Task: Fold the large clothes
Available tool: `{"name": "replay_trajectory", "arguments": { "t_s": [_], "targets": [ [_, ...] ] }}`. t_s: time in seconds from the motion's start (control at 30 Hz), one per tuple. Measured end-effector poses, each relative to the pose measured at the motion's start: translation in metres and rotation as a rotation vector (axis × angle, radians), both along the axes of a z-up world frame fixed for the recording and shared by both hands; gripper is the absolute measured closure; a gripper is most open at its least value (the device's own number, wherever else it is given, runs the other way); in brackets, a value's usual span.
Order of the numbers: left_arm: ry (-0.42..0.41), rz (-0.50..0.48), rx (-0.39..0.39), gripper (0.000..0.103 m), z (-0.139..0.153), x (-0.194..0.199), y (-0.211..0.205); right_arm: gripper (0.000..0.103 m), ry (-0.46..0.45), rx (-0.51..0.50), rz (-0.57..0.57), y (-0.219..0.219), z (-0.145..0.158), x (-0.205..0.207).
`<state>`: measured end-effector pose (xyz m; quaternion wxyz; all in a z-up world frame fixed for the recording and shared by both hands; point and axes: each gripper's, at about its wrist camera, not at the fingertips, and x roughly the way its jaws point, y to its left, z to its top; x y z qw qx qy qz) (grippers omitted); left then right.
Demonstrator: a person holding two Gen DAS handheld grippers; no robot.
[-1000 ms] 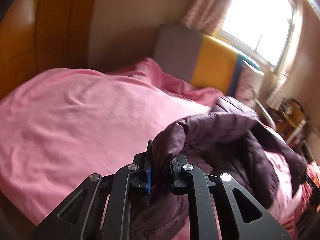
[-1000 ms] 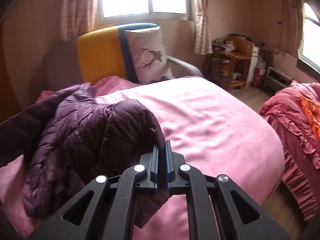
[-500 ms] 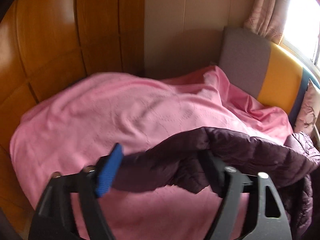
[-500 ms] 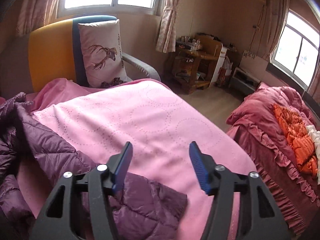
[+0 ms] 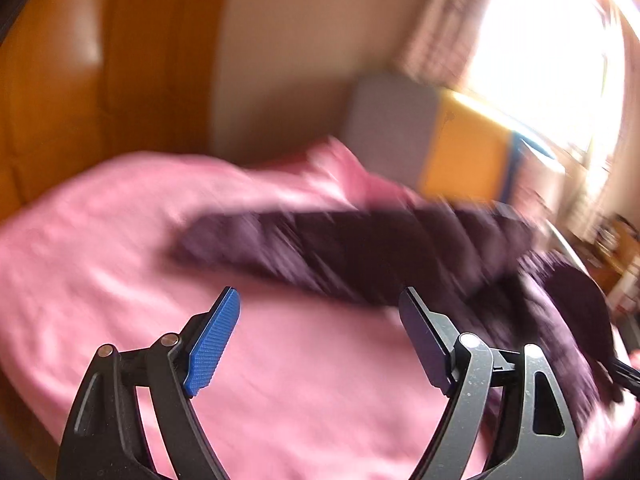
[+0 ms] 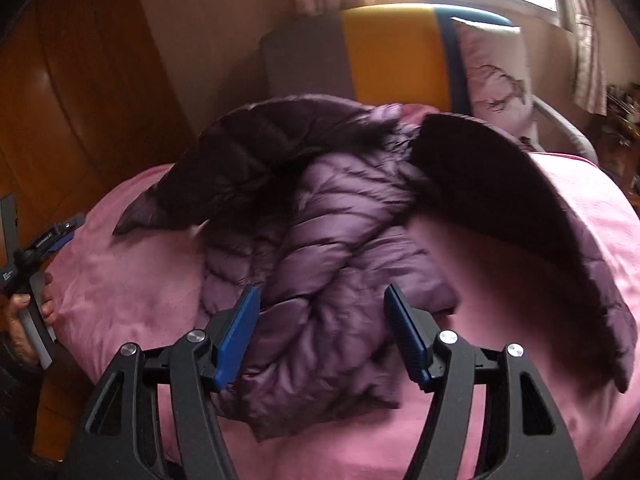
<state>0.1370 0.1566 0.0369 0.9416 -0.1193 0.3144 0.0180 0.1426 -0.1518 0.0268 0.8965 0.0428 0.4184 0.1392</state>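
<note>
A dark purple quilted down jacket [image 6: 328,216] lies spread on the pink bed [image 6: 132,292], its two sleeves stretched out left and right. In the blurred left wrist view the jacket [image 5: 360,252] shows as a dark band across the bed [image 5: 120,240]. My left gripper [image 5: 320,332] is open and empty above the pink cover, short of the left sleeve. My right gripper [image 6: 320,328] is open and empty, hovering over the jacket's lower body. The left gripper's handle and the hand holding it [image 6: 28,280] show at the right view's left edge.
A wooden wardrobe [image 6: 72,100] stands left of the bed. A grey, yellow and blue armchair [image 6: 384,52] with a deer-print pillow [image 6: 496,68] stands behind the bed under the window. A cluttered shelf [image 6: 624,104] is at the far right.
A second ago both grippers were shut on the jacket. They have opened and let go; the jacket now lies on the bed. Both grippers have pulled back and the right one turned left.
</note>
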Motion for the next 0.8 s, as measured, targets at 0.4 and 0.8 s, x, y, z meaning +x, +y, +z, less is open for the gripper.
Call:
{"name": "replay_trajectory", "arguments": {
  "t_s": [0.4, 0.8],
  "targets": [
    [0.291, -0.429, -0.537, 0.022, -0.096, 0.005, -0.133, 0.094, 0.004, -0.058, -0.018, -0.004, 0.011, 0.025],
    [0.265, -0.497, -0.492, 0.098, -0.050, -0.005, -0.121, 0.098, -0.082, 0.077, -0.169, -0.083, 0.072, 0.000]
  ]
}}
